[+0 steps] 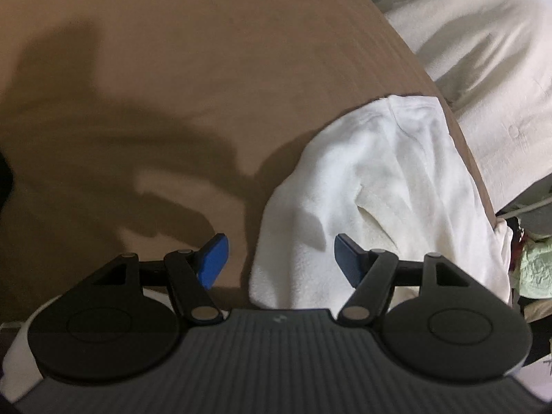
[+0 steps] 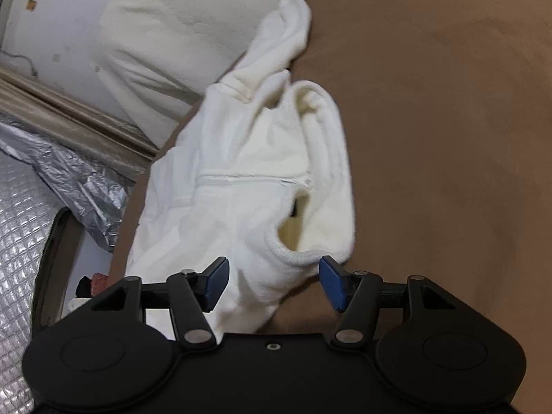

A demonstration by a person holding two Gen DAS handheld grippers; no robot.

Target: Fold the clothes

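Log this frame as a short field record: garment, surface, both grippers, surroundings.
garment: white fleece garment, crumpled, unfolded, zipper showing
surface: brown bed cover
garment position: near the cover's edge, beside a cream pillow
left gripper: open, empty, over the garment's edge
right gripper: open, empty, ribbed cuff opening between its fingers
surroundings: silver foil sheet beside the bed
fold status: not begun

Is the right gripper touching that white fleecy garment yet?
Cannot tell. In the right wrist view the right gripper is open, its jaws straddling the white garment's cuff, but no contact or gap shows plainly.
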